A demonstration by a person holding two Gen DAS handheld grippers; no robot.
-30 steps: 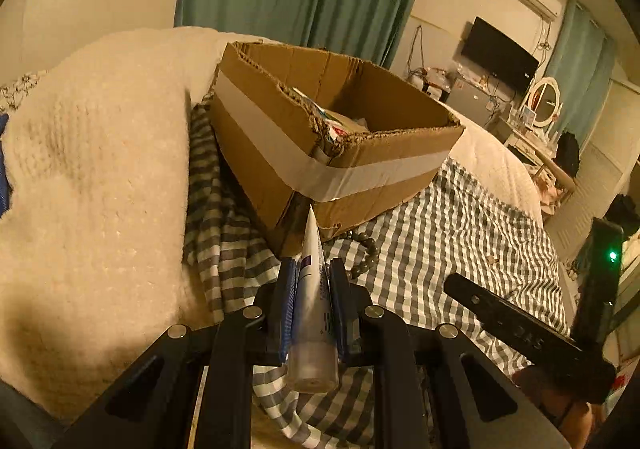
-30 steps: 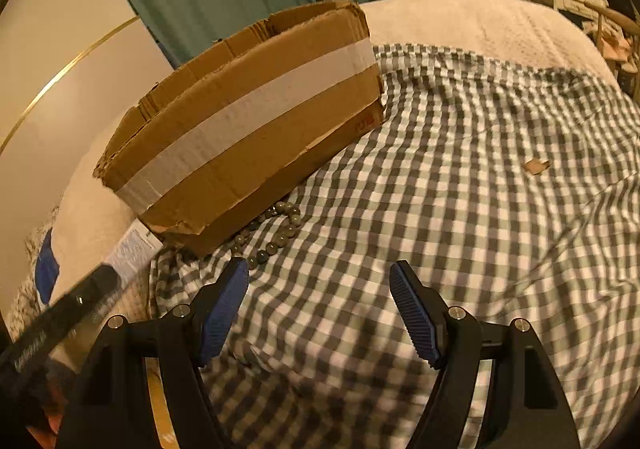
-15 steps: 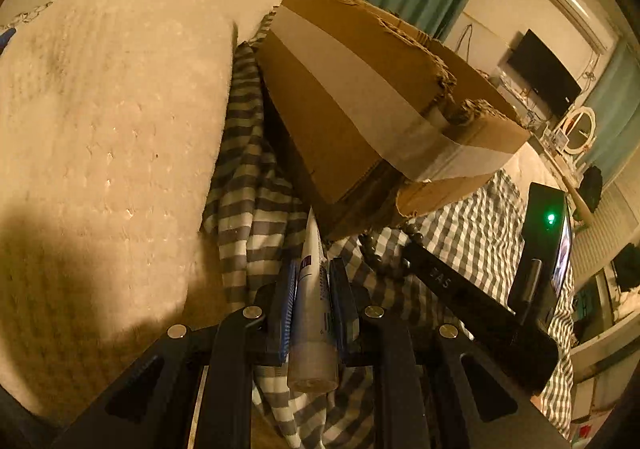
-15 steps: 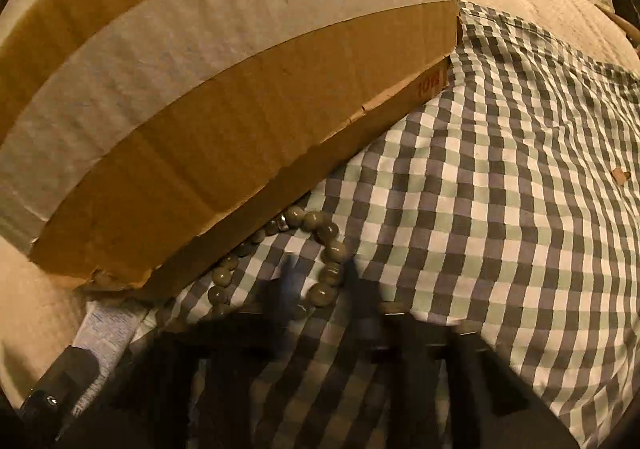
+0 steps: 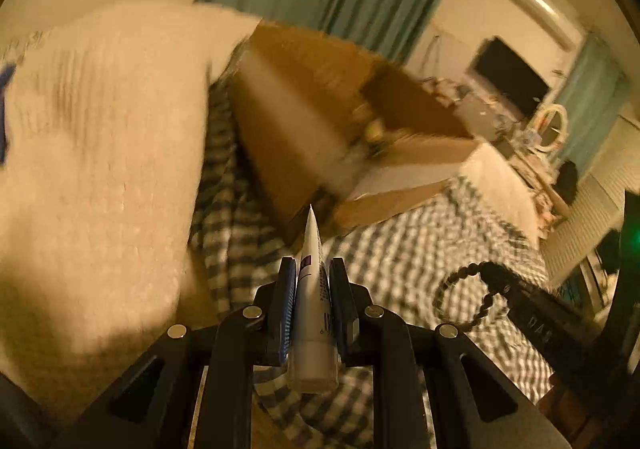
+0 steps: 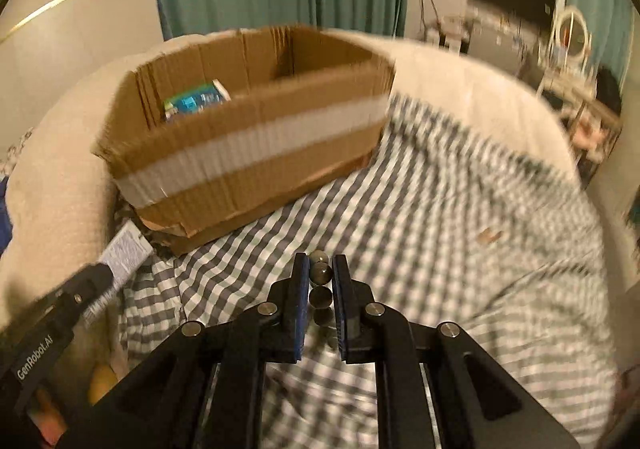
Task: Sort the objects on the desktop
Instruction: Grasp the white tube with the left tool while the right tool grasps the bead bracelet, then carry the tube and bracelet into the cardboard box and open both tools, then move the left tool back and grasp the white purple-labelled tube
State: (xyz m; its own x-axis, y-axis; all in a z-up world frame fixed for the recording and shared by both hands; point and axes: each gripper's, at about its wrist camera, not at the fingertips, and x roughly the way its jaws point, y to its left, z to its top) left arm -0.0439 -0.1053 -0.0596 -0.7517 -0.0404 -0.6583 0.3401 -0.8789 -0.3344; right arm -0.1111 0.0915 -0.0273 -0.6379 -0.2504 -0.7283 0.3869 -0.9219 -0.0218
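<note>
- Since half a second ago the right gripper (image 6: 320, 277) has lifted clear of the checked cloth (image 6: 440, 209) with the bead bracelet (image 6: 321, 272) clamped between its fingers; earlier it was wide open above the beads, which lay against the cardboard box (image 6: 248, 153).
- The left gripper (image 5: 313, 281) still clamps the tube (image 5: 313, 301) and now sits higher, so the box's open top shows again.
- Count: one tube, one bracelet, one box, two grippers.
- The tube's long axis runs along the left fingers: flat crimped end forward towards the box, round cap back between the finger bases.
- The tube is white with small print and a red mark.
- The bracelet is a loop of round, dark olive beads; in the left view it hangs below the right fingers.
- A teal packet (image 6: 196, 101) lies inside the box, ahead of the right fingers.
</note>
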